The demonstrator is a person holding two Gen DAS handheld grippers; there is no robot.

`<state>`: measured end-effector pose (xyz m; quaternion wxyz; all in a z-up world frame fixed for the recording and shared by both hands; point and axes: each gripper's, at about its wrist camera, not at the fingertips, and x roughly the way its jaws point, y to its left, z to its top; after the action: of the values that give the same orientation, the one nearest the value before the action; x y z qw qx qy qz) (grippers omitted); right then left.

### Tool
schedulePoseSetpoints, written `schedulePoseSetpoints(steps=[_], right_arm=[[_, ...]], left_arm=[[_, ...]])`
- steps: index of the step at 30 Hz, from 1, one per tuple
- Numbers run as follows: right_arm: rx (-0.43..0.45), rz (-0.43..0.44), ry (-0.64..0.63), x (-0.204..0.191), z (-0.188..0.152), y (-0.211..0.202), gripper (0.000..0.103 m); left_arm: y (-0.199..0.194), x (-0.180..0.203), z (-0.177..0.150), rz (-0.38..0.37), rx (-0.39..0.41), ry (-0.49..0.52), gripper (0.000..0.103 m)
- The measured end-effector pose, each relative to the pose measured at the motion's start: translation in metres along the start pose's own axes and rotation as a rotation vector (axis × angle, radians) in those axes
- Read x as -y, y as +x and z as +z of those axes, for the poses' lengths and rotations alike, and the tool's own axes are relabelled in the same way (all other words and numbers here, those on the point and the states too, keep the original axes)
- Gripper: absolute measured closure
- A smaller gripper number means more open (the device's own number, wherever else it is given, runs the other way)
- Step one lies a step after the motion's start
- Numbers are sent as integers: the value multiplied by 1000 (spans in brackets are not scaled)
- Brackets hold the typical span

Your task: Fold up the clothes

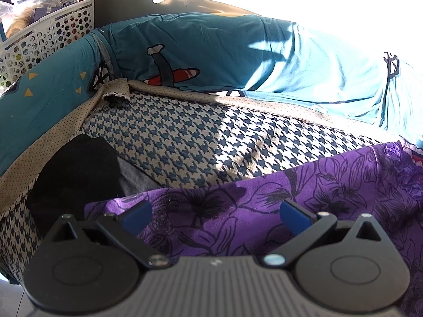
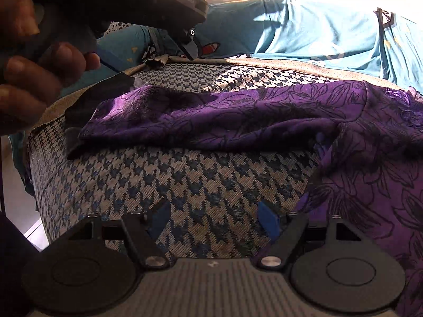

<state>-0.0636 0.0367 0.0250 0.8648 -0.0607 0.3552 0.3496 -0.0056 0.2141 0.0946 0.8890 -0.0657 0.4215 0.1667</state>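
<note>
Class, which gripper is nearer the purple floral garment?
Left. The left gripper hangs open right over the purple floral garment; the right gripper sits open over the houndstooth cushion beside it.

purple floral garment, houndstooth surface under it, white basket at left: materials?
Purple garment: thin, slightly shiny woven cloth, probably satin-like synthetic; it drapes in soft folds with sheen on the ridges.
Houndstooth cover: coarse woven upholstery cloth, matte; the thread texture shows.
Basket: rigid white plastic, judging by the moulded round holes.

A home — patterned bedding [image 1: 211,52], houndstooth cushion [image 1: 185,137], cluttered white basket [image 1: 53,31].
</note>
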Motion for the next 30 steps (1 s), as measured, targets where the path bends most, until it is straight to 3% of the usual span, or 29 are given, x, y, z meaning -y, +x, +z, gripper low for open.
schedulePoseSetpoints(steps=[5,18,30], right_arm=[[7,27,10,-1,-5,-25,32],[81,-147,131,47,-43,-118,31],[112,-291,264,77,-79,-161,31]], left_arm=[[0,31,-6,-20,2,38,0],[-7,118,-50,-125,7,229,0],[-17,176,-102,-187,8,415,0]])
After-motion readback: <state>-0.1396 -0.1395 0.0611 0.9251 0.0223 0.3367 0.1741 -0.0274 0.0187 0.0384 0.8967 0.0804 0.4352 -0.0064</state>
